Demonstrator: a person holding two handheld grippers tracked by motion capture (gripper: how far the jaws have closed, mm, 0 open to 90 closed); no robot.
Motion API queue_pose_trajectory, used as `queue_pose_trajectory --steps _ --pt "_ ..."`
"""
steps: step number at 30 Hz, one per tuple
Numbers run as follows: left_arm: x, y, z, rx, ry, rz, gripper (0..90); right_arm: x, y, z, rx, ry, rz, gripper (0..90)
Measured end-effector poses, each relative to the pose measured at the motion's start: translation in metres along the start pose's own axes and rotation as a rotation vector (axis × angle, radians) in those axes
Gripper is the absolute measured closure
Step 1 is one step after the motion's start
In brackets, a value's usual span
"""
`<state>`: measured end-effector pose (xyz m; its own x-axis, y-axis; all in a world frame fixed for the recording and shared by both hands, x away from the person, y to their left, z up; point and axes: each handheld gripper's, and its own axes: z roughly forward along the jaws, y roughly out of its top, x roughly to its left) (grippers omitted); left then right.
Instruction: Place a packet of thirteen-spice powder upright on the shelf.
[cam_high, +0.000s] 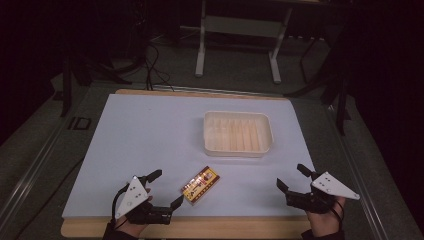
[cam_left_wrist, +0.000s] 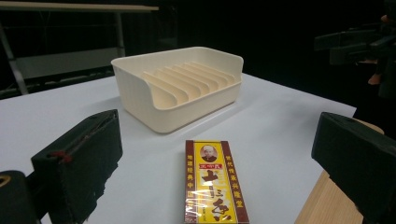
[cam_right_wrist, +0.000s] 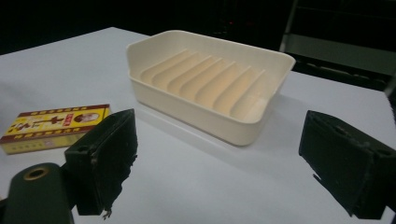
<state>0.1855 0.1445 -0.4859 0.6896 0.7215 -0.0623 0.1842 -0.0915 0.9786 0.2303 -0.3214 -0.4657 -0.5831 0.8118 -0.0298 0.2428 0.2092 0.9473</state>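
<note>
The yellow box is cut off by the bottom edge in the left gripper view.

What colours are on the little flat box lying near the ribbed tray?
The small flat box is yellow with dark red borders and red lettering, clearest in the left gripper view.

box: flat, near edge | left hand-held gripper: agape, beside box

The left gripper sits low in the person's left hand, its fingers spread wide with nothing pressed between them. The right gripper, held in the right hand, likewise has its fingers wide apart and empty.
</note>
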Motion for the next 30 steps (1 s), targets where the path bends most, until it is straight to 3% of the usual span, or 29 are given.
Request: queue_pose_trajectory --steps 4,10,16,18,24,28,30 --pt "0.0 0.0 0.0 0.001 0.0 0.004 2.9 0.002 0.002 -0.003 -0.02 0.013 0.003 11.3" --pt "-0.003 0.0 0.002 0.007 -0.018 0.013 2.9 0.005 0.009 -0.013 -0.101 0.025 -0.036 11.4" --pt "-0.009 0.006 0.002 0.021 -0.038 0.031 3.0 0.008 0.011 -0.016 -0.119 0.031 -0.045 11.4" --pt "-0.013 0.011 0.004 0.012 -0.023 0.043 2.9 0.009 0.013 -0.017 -0.125 0.032 -0.035 11.4" --pt "-0.013 0.026 0.008 -0.006 -0.026 0.002 2.7 0.011 0.013 -0.016 -0.127 0.033 -0.034 11.4" --pt "-0.013 0.032 0.015 0.049 -0.044 -0.032 2.2 0.011 0.013 -0.016 -0.131 0.032 -0.04 11.4" --pt "-0.014 0.034 0.019 0.084 -0.029 -0.025 2.2 0.011 0.013 -0.016 -0.136 0.04 -0.041 11.4"
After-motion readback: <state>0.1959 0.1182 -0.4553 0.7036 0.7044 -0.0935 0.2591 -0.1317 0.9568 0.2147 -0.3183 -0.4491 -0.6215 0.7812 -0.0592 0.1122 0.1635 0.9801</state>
